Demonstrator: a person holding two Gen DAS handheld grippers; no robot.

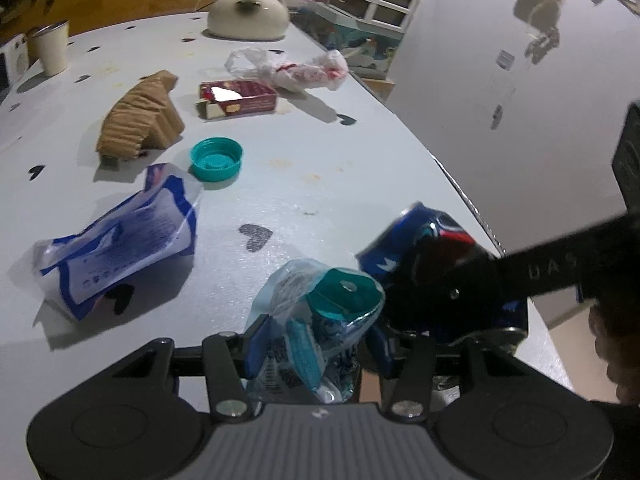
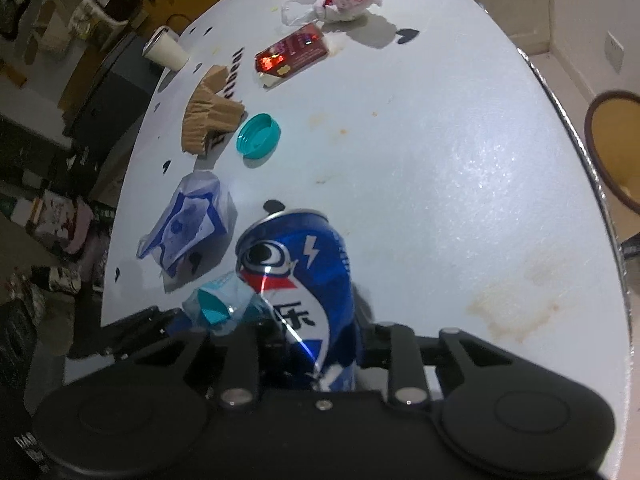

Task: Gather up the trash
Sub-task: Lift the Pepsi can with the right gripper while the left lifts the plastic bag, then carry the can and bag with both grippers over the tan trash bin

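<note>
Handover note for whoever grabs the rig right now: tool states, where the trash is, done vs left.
Left tool: shut on the crushed water bottle, teal cap still on it.
Right tool: shut on the blue soda can.
Both are held side by side over the near edge of the table; neither is binned yet.
Left on the table: blue-and-white plastic wrapper, loose teal cap, crumpled cardboard, red box, white plastic bag.
The white cup and cat-shaped pot at the far end look like keepers, not trash.
No bin is visible in either view.
</note>
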